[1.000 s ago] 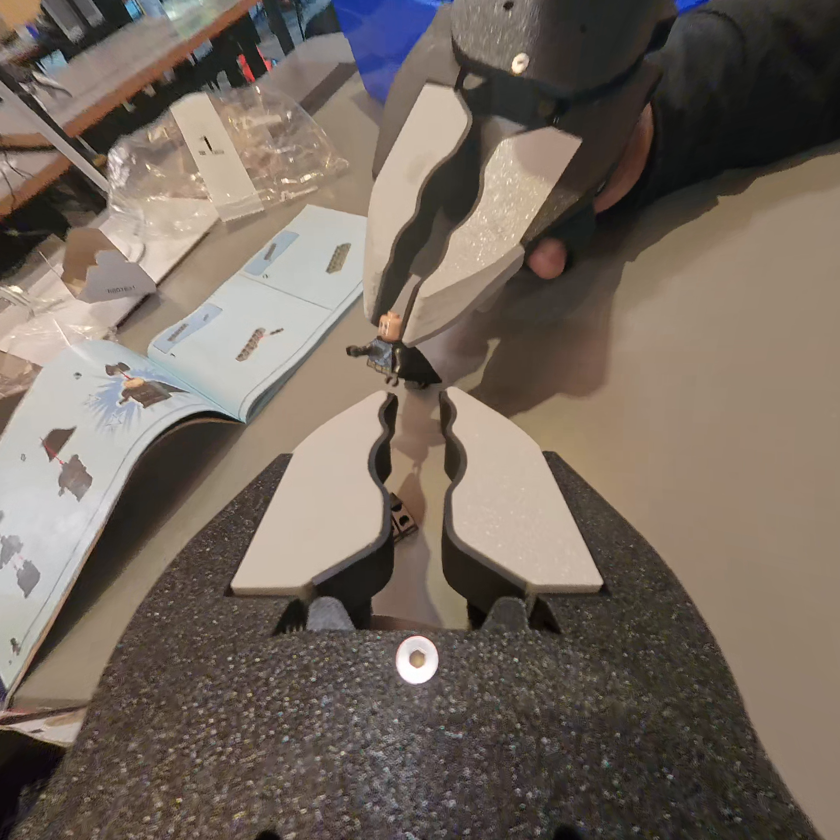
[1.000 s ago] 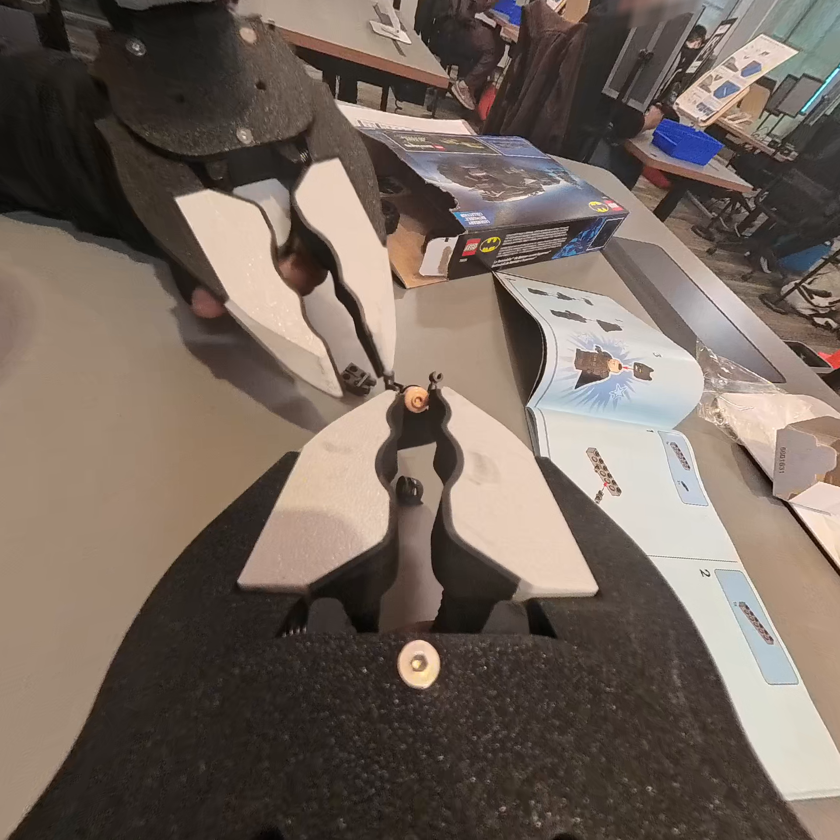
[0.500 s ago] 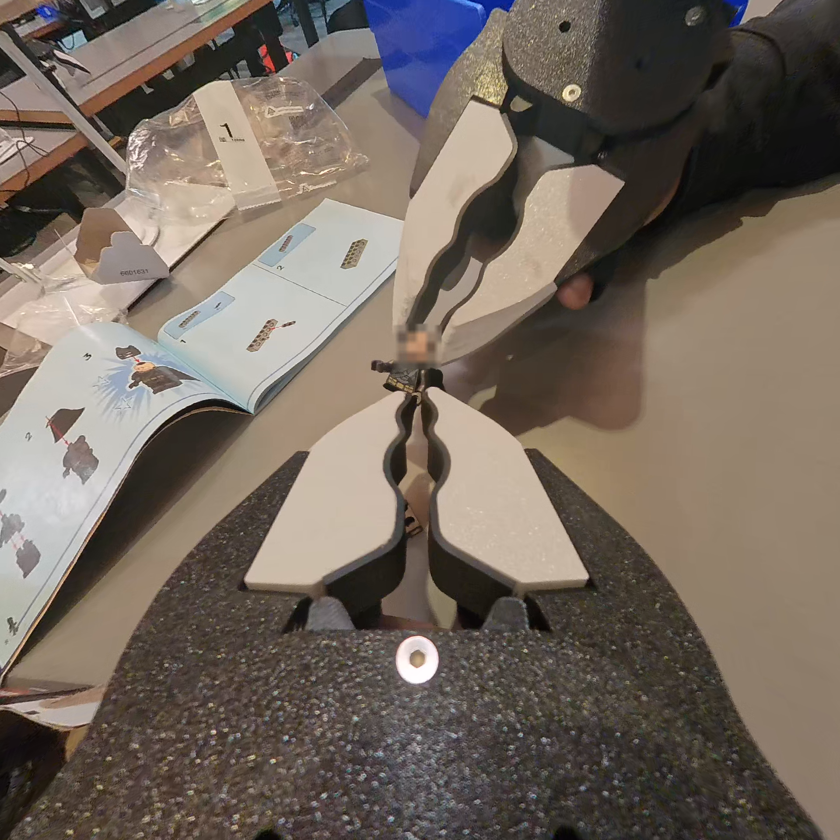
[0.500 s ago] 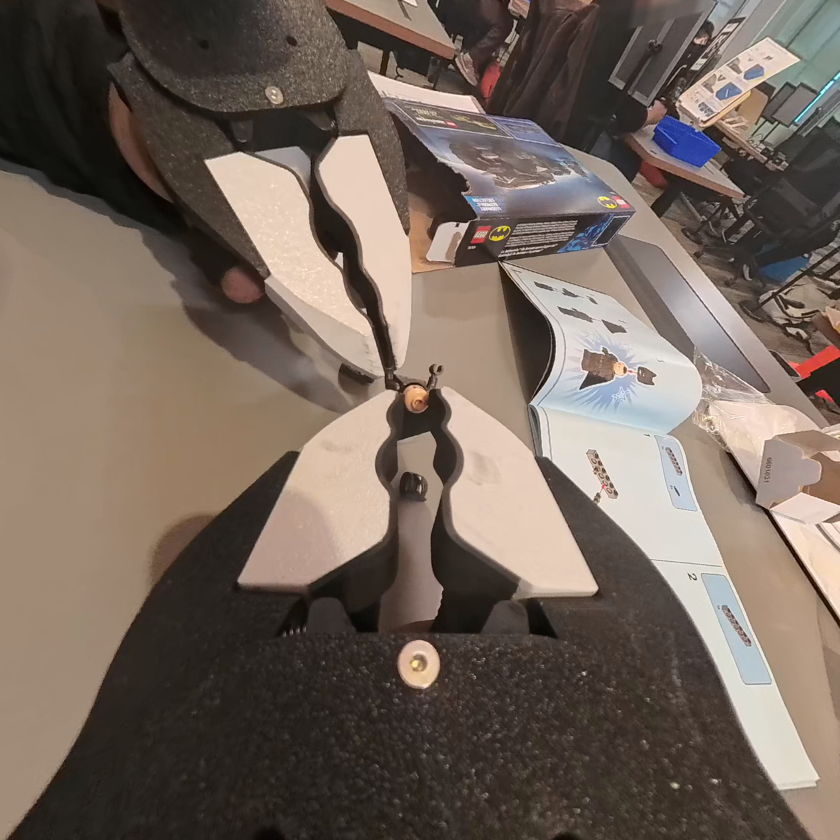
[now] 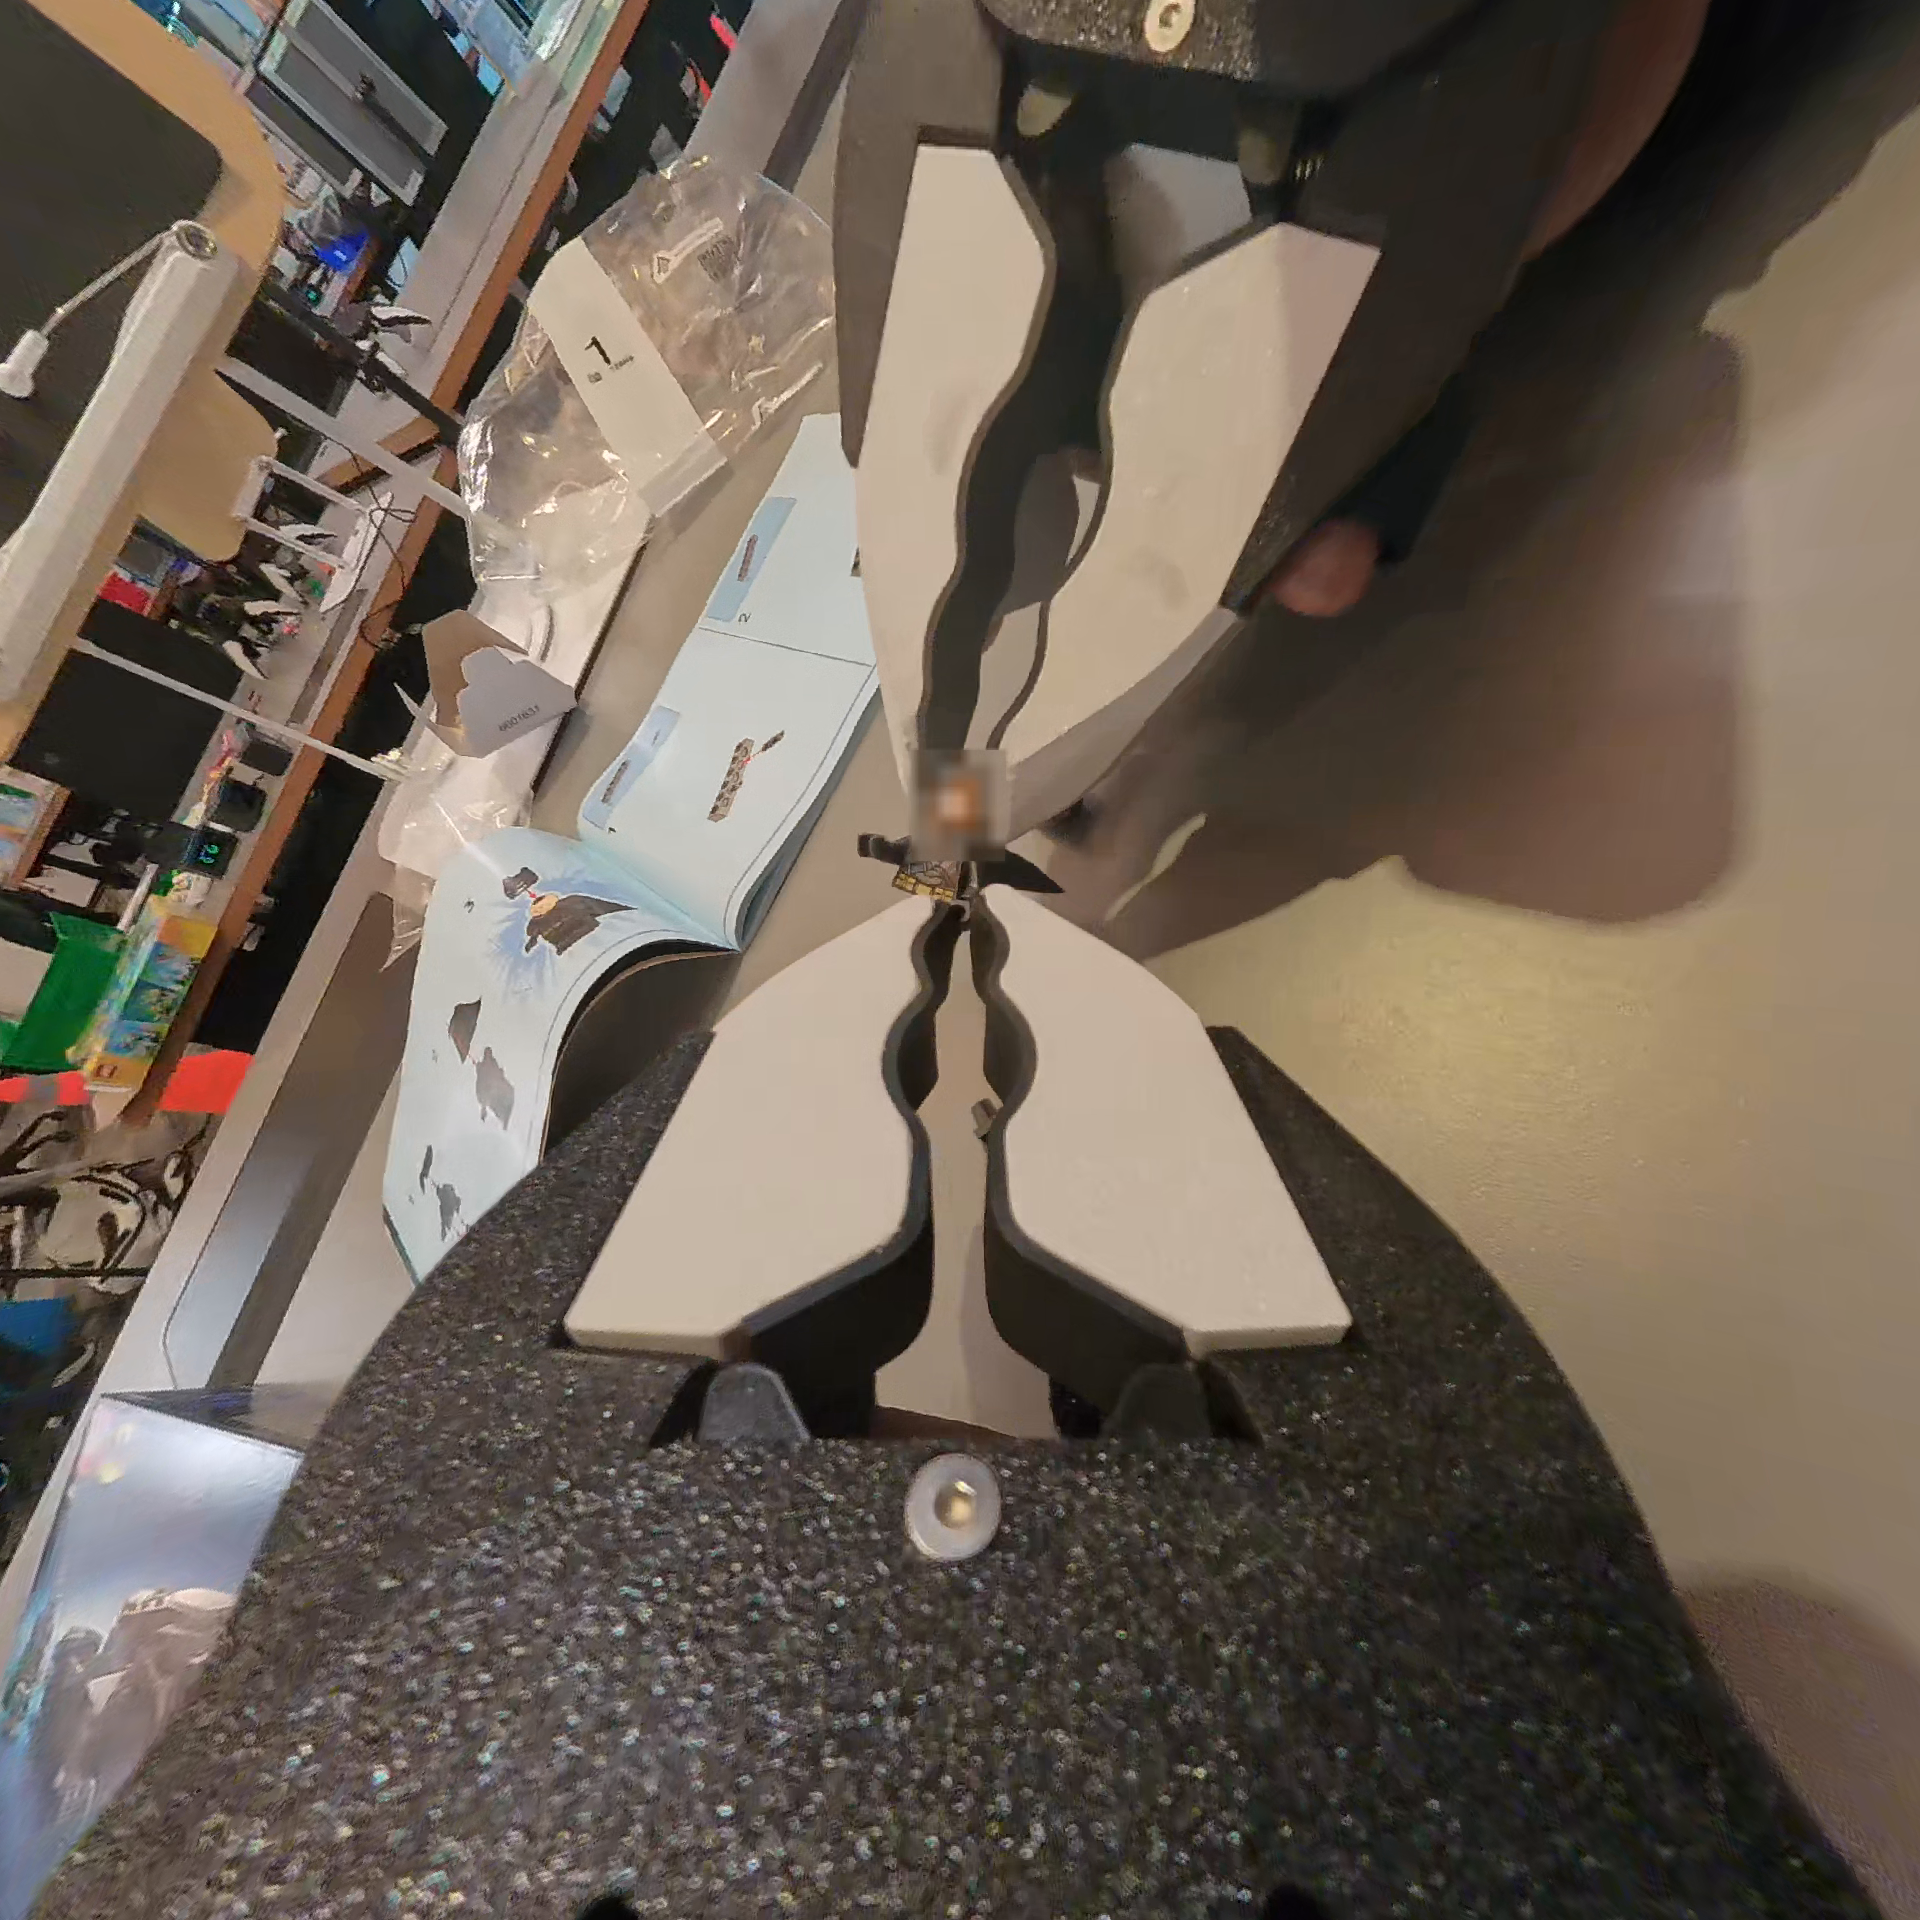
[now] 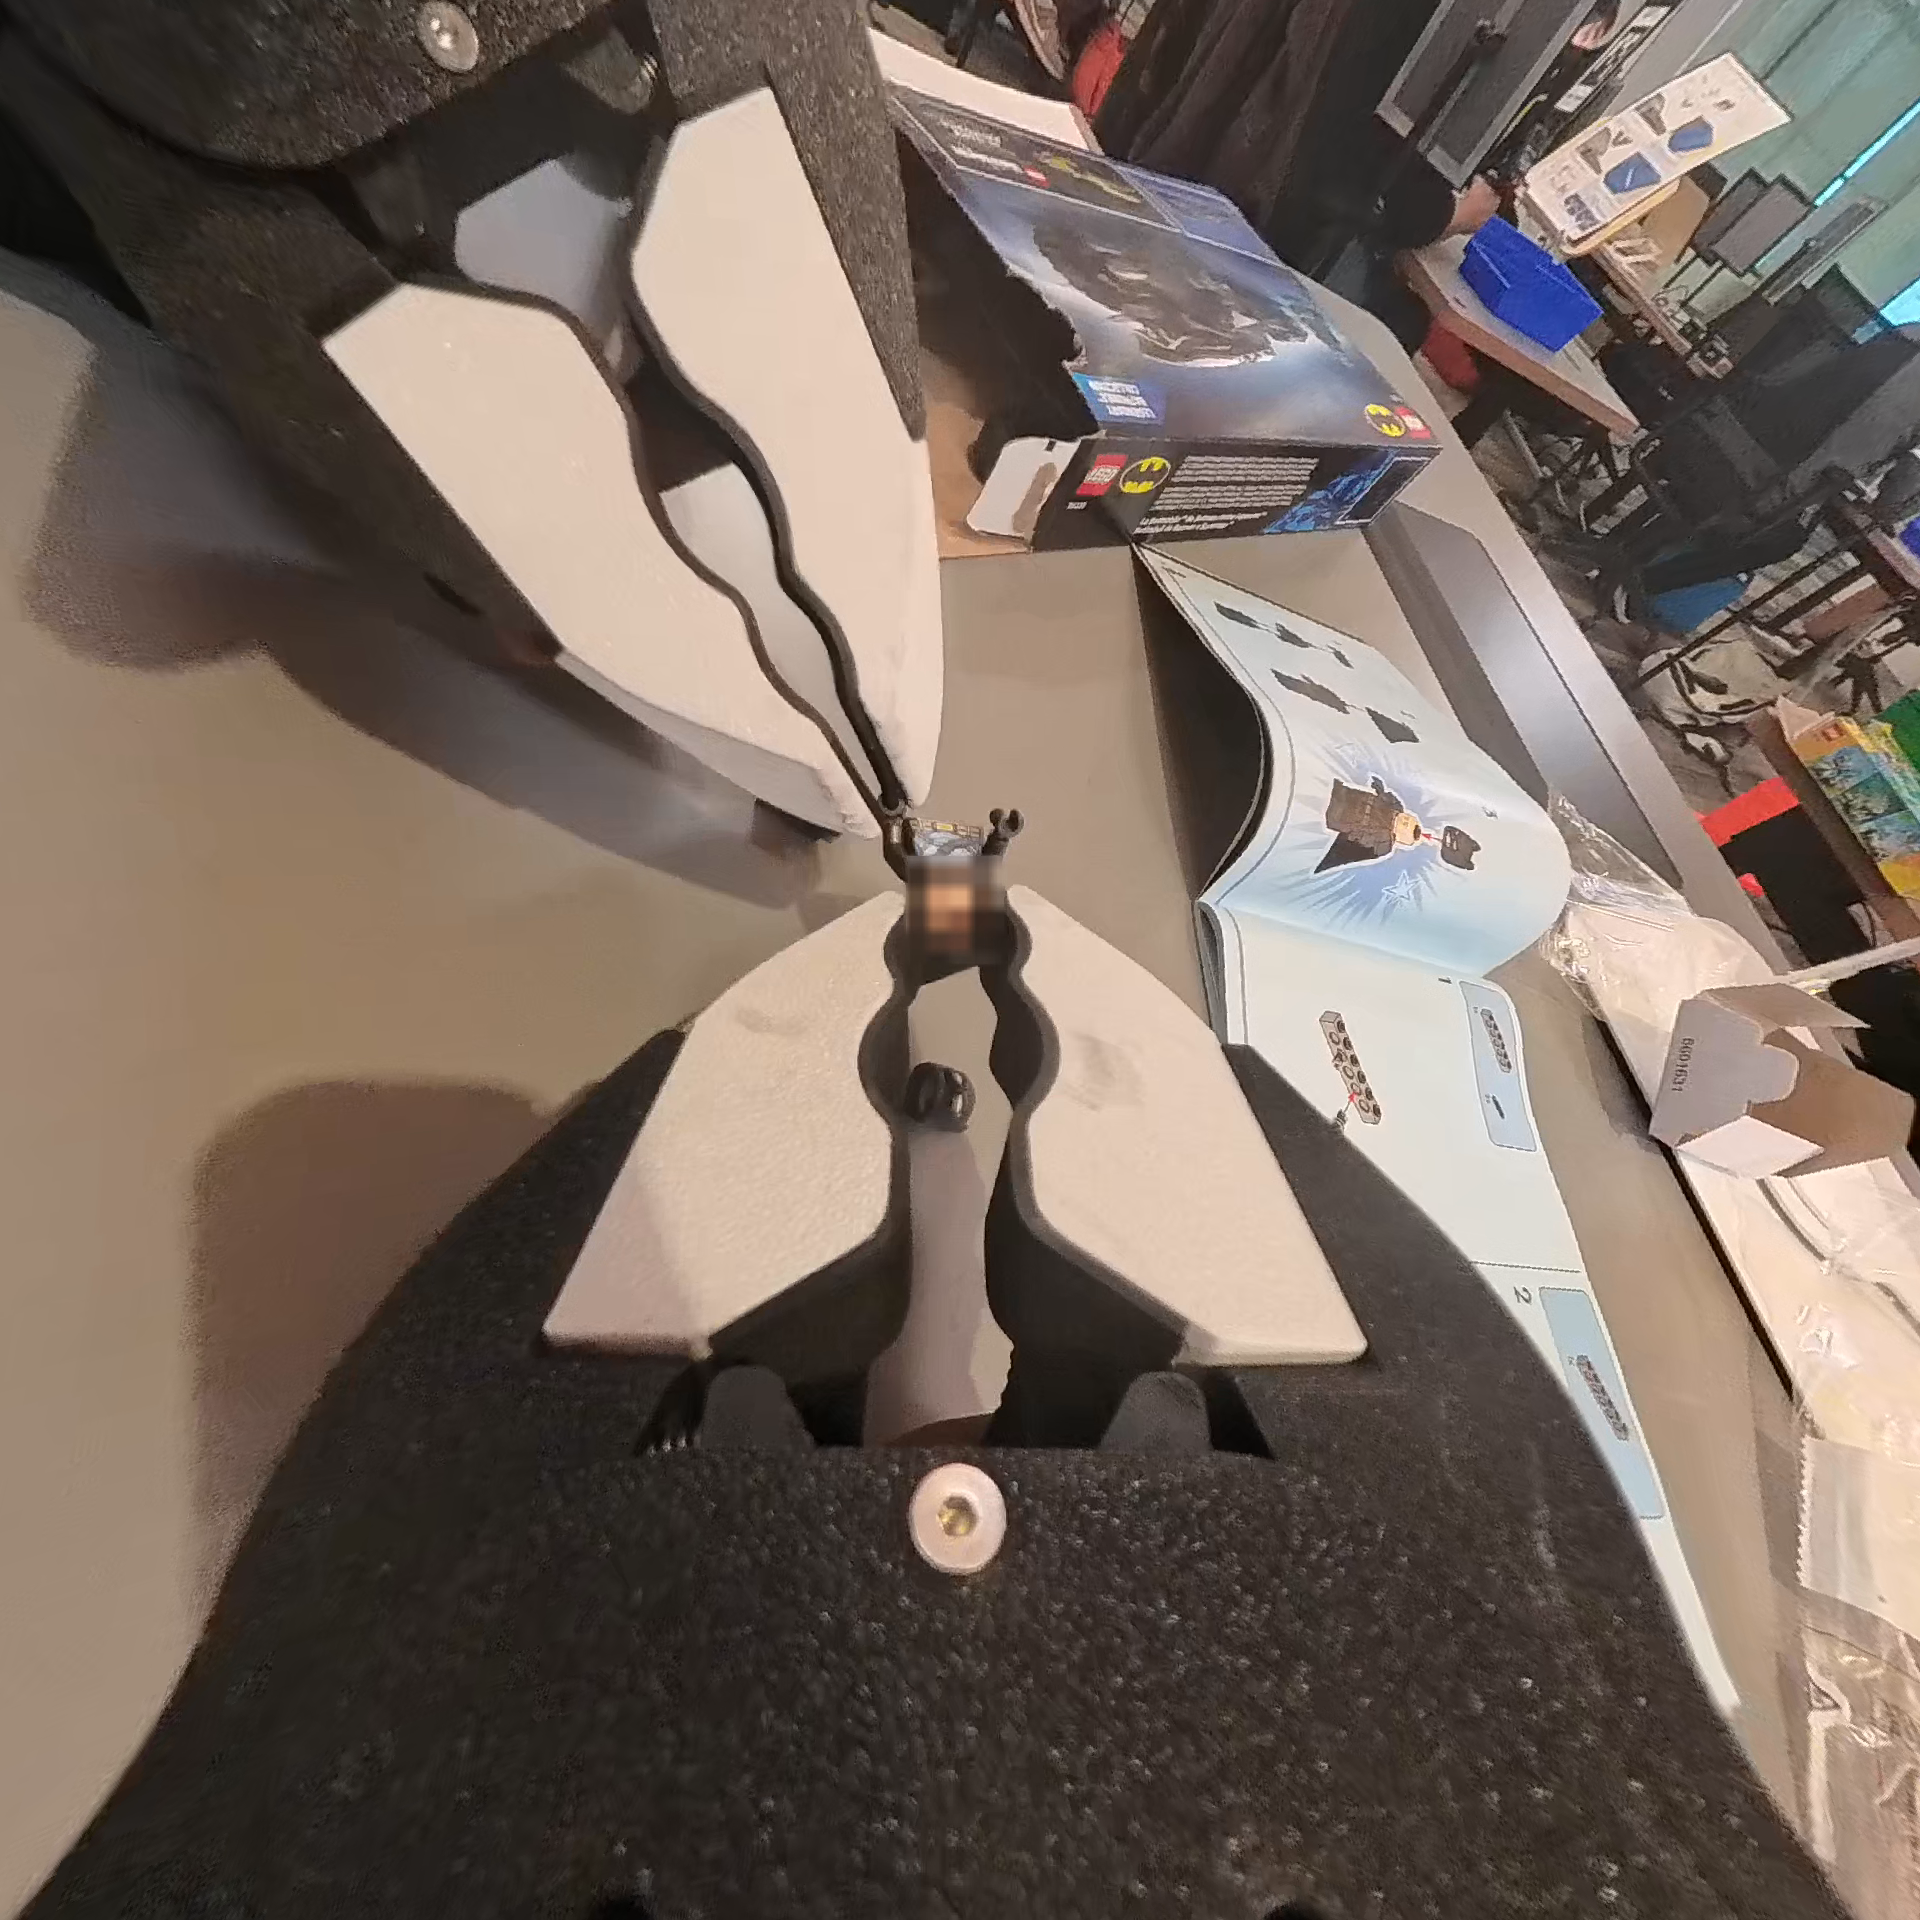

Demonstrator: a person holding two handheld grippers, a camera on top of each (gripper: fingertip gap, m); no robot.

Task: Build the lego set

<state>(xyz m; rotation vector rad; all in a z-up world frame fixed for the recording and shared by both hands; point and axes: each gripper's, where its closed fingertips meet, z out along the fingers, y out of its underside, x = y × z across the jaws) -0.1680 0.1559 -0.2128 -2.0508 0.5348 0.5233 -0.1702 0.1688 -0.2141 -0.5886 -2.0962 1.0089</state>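
A small toy minifigure (image 5: pixel 928 876) with a dark torso, yellow belt and black cape hangs in the air between my two grippers, above the grey table (image 5: pixel 1558 1143). My right gripper (image 6: pixel 951 914) is shut on the figure's head, and it reaches in from above in the left wrist view (image 5: pixel 961 764). My left gripper (image 5: pixel 951 914) is shut, its tips pinching the figure low down. In the right wrist view the left gripper (image 6: pixel 888 816) nips one of the figure's arms. The figure's (image 6: pixel 940 836) other arm sticks up free.
A small black piece (image 6: pixel 940 1096) lies on the table under my right gripper. An open light-blue instruction booklet (image 6: pixel 1403 883) lies to the right, with a dark toy box (image 6: pixel 1195 416) behind it. A clear plastic bag (image 5: pixel 665 343) and a torn cardboard piece (image 5: pixel 499 696) lie beyond. A person's hand (image 5: pixel 1330 561) holds the right gripper. My two grippers' fingertips are within a few centimetres of each other. The small black piece (image 6: pixel 940 1096) lies around 5 cm away from my right fingertips.
My left gripper was open a second ago with the figure just beyond its tips; it moved up and shut on the figure. The right gripper kept hold of the head. Both views have tilted.
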